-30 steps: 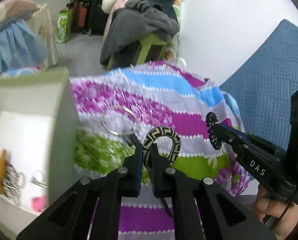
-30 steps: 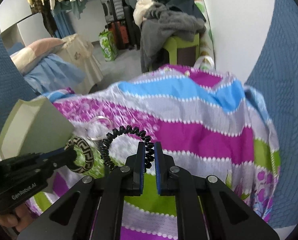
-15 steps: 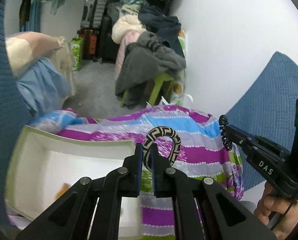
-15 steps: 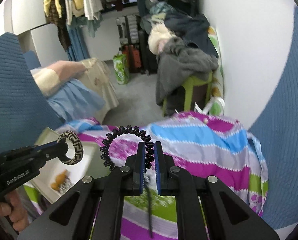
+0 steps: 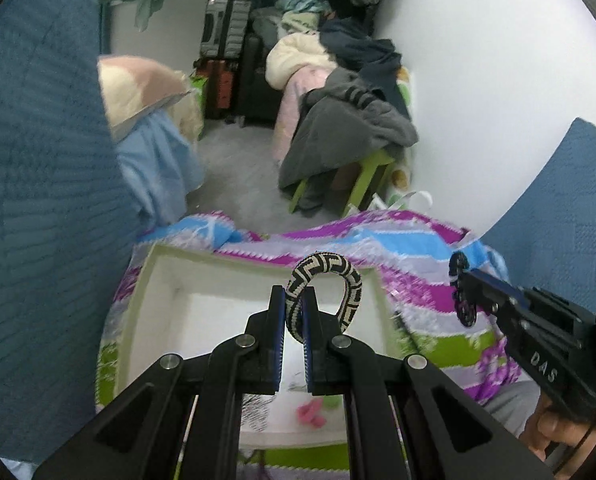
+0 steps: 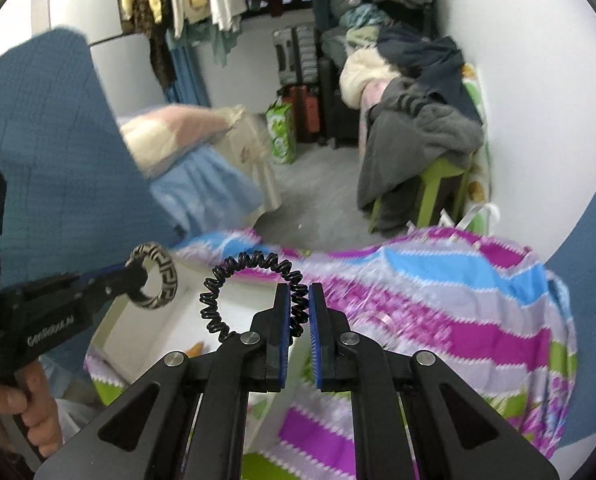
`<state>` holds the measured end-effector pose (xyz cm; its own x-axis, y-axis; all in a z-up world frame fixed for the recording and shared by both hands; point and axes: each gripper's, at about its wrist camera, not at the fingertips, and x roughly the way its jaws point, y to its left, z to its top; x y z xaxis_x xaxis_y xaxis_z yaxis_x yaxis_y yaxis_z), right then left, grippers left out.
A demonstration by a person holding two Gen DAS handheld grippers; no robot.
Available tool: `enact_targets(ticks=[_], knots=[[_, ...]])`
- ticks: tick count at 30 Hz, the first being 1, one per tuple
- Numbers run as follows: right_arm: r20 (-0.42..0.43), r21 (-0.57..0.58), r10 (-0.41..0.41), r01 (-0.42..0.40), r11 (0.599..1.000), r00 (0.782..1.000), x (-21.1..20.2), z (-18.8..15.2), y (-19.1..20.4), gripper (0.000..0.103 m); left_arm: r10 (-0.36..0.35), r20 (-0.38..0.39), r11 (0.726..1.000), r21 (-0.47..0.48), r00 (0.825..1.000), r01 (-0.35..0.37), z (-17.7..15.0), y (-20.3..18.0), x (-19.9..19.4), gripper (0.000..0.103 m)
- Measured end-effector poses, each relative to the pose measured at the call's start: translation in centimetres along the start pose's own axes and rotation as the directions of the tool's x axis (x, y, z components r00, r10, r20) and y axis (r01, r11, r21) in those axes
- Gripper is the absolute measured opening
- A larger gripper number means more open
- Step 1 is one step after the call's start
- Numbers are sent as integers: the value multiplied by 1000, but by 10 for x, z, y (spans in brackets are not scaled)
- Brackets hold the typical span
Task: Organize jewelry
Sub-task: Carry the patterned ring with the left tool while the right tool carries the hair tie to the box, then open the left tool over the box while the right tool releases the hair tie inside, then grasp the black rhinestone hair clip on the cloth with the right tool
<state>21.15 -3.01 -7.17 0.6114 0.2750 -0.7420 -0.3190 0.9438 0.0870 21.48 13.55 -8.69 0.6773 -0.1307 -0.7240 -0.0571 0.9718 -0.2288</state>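
Left tool (image 5: pixel 294 312) pinches black-and-cream woven ring bangle (image 5: pixel 325 289) over white open box (image 5: pixel 146 304), prob. to drop it in. Right tool (image 6: pixel 296 310) grips black coil hair tie (image 6: pixel 250 288) nearby, w/ same aim.

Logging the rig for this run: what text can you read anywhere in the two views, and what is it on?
"DAS": white letters on the right tongs body, seen in the left wrist view.
White print on the left tongs body in the right wrist view: blurred, starts like "Gen", rest unreadable.
No other text is readable.
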Motion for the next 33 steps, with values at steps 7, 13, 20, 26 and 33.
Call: enact_targets(ticks=[7,13,20,26,33], knots=[[-108,-17,25,-27,999,994,30,-44,28,7,13,-75,999,-32,997,-16,-32,29,18,6],[-146,-30,49,-53,998,988,40,-59,38,9,-5,-92,1000,-17,996,3,-49,33,21,8],[-125,-31,82,-86,996,989,33,-50,37,27,39,-80,999,-10,996,-39,-48,29,16,9],[-78,-47,95,-98,994,992,15,-39,31,34,44,-22,999,-18,999,-44,-42,23,-1,49],[2,-52,95,-95,994,995,-15,-24,10,42,35,29,999,-20,999,-34,-31,7,-18,57]])
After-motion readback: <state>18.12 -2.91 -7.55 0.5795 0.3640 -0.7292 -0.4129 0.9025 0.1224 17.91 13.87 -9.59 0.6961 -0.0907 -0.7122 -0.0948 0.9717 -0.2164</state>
